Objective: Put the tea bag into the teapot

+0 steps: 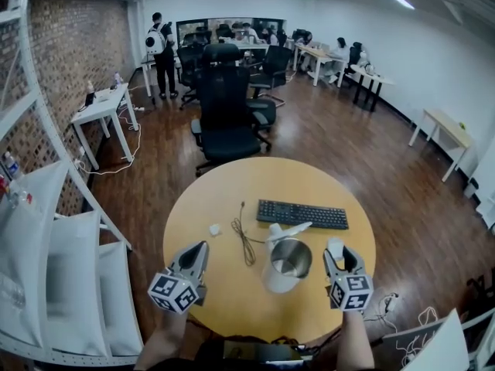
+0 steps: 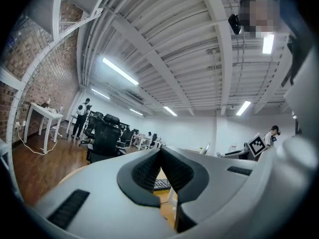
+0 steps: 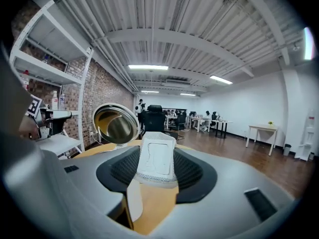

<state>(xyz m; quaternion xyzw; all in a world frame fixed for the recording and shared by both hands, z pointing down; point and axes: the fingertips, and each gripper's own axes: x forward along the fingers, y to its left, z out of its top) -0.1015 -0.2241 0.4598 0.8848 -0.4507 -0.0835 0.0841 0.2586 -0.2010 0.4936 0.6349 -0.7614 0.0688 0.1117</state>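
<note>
A white teapot (image 1: 282,267) stands on the round yellow table (image 1: 224,300) with its lid flipped open and its metal inside showing. My right gripper (image 1: 336,252) hovers just right of it, shut on a white tea bag (image 1: 335,246). In the right gripper view the tea bag (image 3: 155,158) stands upright between the pads of my right gripper (image 3: 155,156), and the teapot (image 3: 115,123) shows up ahead on the left as a shiny round rim. My left gripper (image 1: 199,252) is left of the teapot. Its jaws meet at the tips (image 2: 160,152) with nothing between them.
A black keyboard (image 1: 302,214) lies beyond the teapot, with a thin dark cable (image 1: 244,241) and a small white object (image 1: 215,229) to its left. A black office chair (image 1: 226,114) stands behind the table. White shelving (image 1: 46,238) fills the left side.
</note>
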